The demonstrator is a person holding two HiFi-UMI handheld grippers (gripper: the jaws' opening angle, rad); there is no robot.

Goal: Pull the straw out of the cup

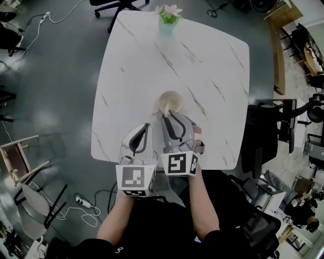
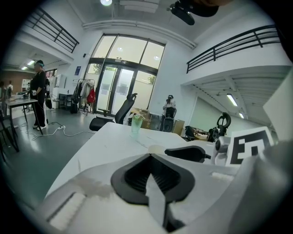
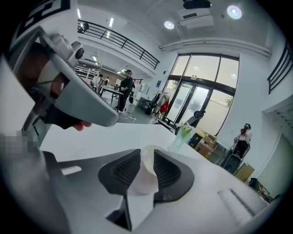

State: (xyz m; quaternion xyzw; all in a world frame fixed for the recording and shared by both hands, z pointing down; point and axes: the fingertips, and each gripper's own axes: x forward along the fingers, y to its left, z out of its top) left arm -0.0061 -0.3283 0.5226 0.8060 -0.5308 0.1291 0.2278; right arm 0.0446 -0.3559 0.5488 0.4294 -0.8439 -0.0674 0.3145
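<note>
A beige cup (image 1: pixel 171 101) stands near the middle of the white marble table (image 1: pixel 202 55). A short pale piece at its left rim (image 1: pixel 157 109) may be the straw; I cannot tell. My right gripper (image 1: pixel 168 117) reaches the cup's near side. In the right gripper view the white cup (image 3: pixel 145 176) sits between the black pads (image 3: pixel 168 172) and touches both, so my right gripper (image 3: pixel 146 160) is shut on it. My left gripper (image 1: pixel 147 126) lies just left of the cup, jaws together and holding nothing (image 2: pixel 151 160). From there only the cup's rim (image 2: pixel 157 148) shows.
A green cup with a pink flower (image 1: pixel 170 17) stands at the table's far edge. Office chairs (image 1: pixel 266 136) stand right of the table and behind it (image 1: pixel 119 5). Cables (image 1: pixel 86 207) trail on the grey floor at left. People (image 2: pixel 39 93) stand far off.
</note>
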